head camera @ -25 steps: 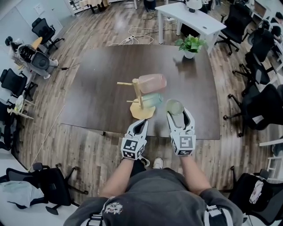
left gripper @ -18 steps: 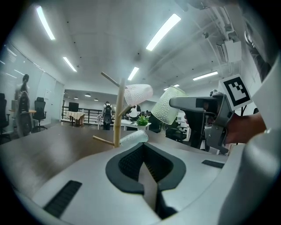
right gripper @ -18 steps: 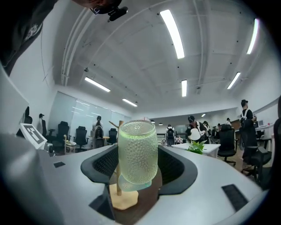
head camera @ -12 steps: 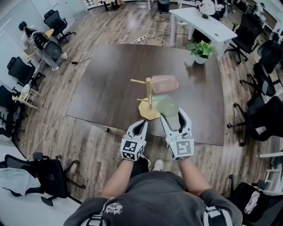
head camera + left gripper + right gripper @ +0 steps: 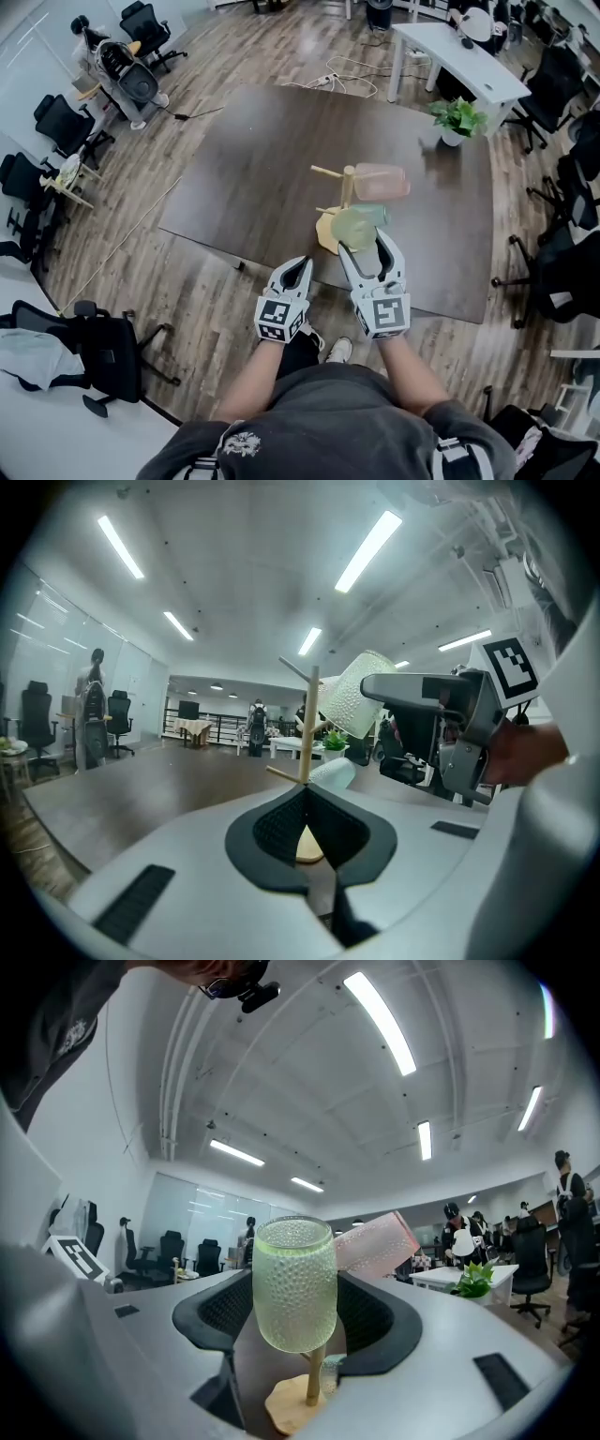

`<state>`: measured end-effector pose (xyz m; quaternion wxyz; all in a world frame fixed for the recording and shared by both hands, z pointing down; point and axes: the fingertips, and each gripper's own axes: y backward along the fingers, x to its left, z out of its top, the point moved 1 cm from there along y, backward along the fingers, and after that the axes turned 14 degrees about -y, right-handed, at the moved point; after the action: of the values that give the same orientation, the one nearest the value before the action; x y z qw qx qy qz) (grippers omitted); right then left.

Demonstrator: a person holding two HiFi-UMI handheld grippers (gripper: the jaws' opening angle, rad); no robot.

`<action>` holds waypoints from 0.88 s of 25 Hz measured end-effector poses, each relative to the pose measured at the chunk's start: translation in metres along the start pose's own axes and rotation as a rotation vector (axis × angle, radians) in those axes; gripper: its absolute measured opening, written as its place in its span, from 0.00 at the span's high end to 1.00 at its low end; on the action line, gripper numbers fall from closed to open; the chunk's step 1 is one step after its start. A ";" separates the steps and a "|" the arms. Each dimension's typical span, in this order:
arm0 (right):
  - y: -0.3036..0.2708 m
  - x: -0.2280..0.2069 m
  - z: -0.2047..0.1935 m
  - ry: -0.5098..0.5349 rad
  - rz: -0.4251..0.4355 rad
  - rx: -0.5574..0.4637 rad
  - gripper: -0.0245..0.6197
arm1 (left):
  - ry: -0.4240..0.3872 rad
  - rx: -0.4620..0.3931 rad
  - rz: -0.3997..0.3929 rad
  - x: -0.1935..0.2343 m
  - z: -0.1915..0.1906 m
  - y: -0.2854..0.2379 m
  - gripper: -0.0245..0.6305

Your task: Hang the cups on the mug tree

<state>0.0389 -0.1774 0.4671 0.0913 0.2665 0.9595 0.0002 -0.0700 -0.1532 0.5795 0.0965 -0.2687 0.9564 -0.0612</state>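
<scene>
On the worktop (image 5: 262,159) stands the mug tree (image 5: 348,187). We judge two of three cups done: a pink cup (image 5: 380,181) and a blue cup (image 5: 377,214) hang at the post's 3 o'clock. The right tongs (image 5: 366,242) pinch the green cup (image 5: 354,228) at the tree's 6 o'clock, not yet hung. The left tongs (image 5: 300,262) are pressed together, empty. Only the right gripper view shows pads (image 5: 367,1321) on its dimpled wall.

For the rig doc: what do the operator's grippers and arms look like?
The left gripper and right gripper each have a light grey wedge-shaped body, black textured lining on the fingers, and a black-and-white marker cube behind. Dark grey top, forearms bare.
</scene>
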 end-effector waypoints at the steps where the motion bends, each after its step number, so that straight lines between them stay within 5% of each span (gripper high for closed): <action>1: -0.003 0.001 -0.004 0.007 0.001 0.011 0.50 | 0.005 0.003 0.006 0.003 -0.003 0.001 0.95; 22: -0.029 -0.005 -0.050 0.174 -0.128 0.093 0.50 | 0.033 0.027 0.011 0.018 -0.019 0.004 0.95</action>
<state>0.0192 -0.2020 0.5158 -0.0052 0.2075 0.9778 -0.0269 -0.0905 -0.1582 0.5948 0.0845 -0.2612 0.9584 -0.0781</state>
